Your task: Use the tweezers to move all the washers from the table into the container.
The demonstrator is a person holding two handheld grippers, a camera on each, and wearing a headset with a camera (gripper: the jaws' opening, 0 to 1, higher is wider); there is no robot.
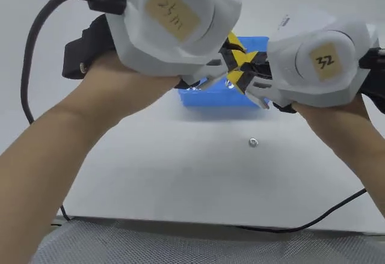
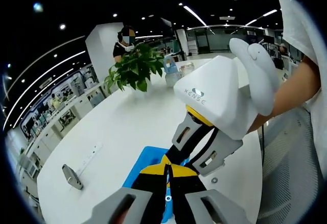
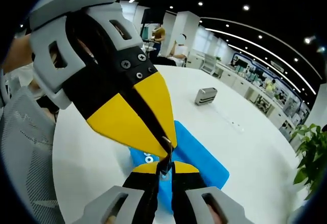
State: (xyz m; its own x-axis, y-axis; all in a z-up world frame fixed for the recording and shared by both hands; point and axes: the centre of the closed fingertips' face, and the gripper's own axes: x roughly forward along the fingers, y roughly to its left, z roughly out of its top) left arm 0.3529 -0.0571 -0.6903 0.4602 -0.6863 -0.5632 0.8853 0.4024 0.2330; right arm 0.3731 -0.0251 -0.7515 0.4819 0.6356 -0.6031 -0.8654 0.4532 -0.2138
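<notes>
Washer [image 1: 253, 142] recorded alone on table [image 1: 180, 174], lying on the person's side of container [image 1: 210, 98], toward the right. Left gripper [image 2: 168, 180] and right gripper [image 3: 164, 170] are pinched narrow, tips meeting above container; tweezers cannot be confirmed. Right gripper is judged nearer.

Blue container [image 1: 207, 98], white table [image 1: 180, 174], silver washer [image 1: 253, 142], left gripper [image 2: 168, 175] and right gripper [image 3: 164, 170] white shells, yellow-and-black jaws, yellow labels [image 1: 171, 12], black cable [image 1: 36, 41] upper left, green plant [image 2: 134, 68].
</notes>
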